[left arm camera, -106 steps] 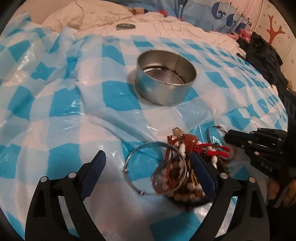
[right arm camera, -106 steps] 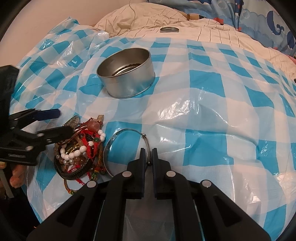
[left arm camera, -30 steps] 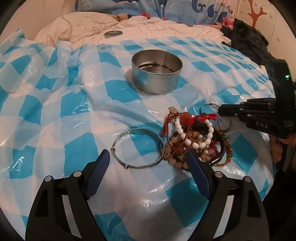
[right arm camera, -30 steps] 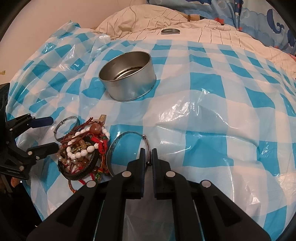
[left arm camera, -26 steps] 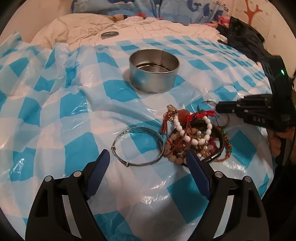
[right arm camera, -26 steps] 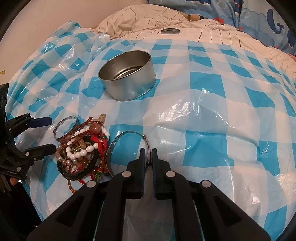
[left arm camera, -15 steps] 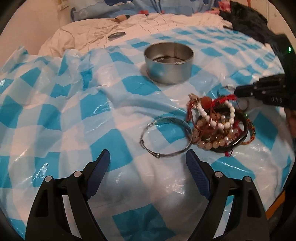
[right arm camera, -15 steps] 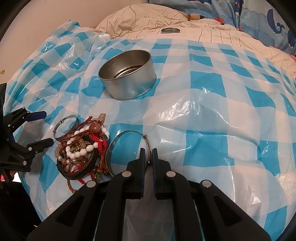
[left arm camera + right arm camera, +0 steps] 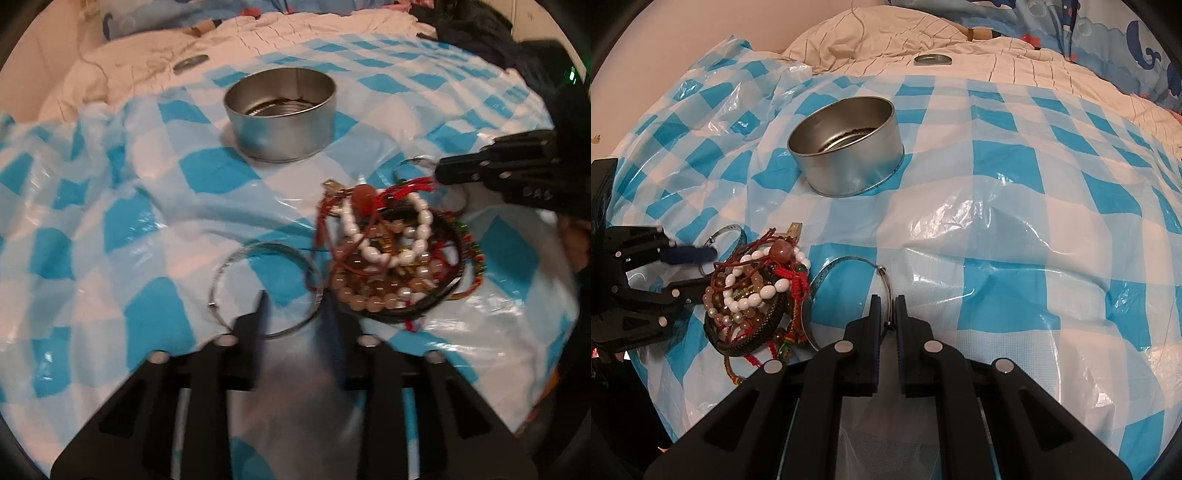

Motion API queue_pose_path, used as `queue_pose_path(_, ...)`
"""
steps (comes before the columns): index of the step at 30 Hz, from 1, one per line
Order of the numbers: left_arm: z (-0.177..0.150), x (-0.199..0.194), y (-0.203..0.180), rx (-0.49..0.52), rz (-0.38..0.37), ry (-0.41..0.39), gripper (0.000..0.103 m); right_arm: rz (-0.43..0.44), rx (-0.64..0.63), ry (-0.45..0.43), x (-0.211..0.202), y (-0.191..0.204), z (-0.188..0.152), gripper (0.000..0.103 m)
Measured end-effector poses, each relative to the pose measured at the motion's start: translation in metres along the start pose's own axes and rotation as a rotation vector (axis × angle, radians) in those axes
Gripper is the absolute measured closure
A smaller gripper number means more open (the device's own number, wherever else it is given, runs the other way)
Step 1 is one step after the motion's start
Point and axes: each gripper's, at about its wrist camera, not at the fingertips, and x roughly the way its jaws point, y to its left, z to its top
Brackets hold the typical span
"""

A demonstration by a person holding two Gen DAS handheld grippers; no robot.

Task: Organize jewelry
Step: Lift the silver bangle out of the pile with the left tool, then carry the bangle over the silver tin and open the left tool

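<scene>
Two thin wire bangles and a tangled heap of bead bracelets (image 9: 395, 254) lie on the checked plastic sheet (image 9: 1034, 177) near its front edge, before the empty tin (image 9: 846, 144). Right gripper (image 9: 886, 306) is clamped on the larger bangle (image 9: 849, 263): light, springy, slippery; its rim is the only hold. Left gripper (image 9: 295, 306) is closing over this rim without pinching it.

The left gripper (image 9: 293, 310), wide apart a second earlier, swung toward the plastic sheet's (image 9: 147, 221) near edge and was closing its jaws over the near rim of a silver bangle (image 9: 264, 286), which lay between them.
</scene>
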Motion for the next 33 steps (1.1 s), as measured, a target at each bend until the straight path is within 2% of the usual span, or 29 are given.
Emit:
queue_pose_path(4,0.000,-0.003,0.004,-0.039,-0.047,-0.002,0.093,0.007,0.000,-0.015,-0.003,0.000,0.000,0.095)
queue_pose_path(7,0.003,-0.011,0.010,-0.082,-0.075,-0.033,0.097,0.027,0.022,-0.041,-0.009,-0.002,0.003,0.096)
queue_pose_path(13,0.012,-0.030,0.027,-0.159,-0.105,-0.100,0.098,0.056,0.054,-0.077,-0.018,-0.006,0.007,0.096)
queue_pose_path(21,0.028,-0.046,0.034,-0.201,-0.143,-0.176,0.098,0.095,0.097,-0.144,-0.035,-0.014,0.013,0.096)
queue_pose_path(28,0.085,-0.042,0.023,-0.195,-0.183,-0.248,0.098,0.116,0.144,-0.219,-0.051,-0.024,0.017,0.096)
queue_pose_path(33,0.130,-0.017,0.016,-0.176,-0.195,-0.243,0.098,0.116,0.163,-0.256,-0.058,-0.031,0.018,0.096)
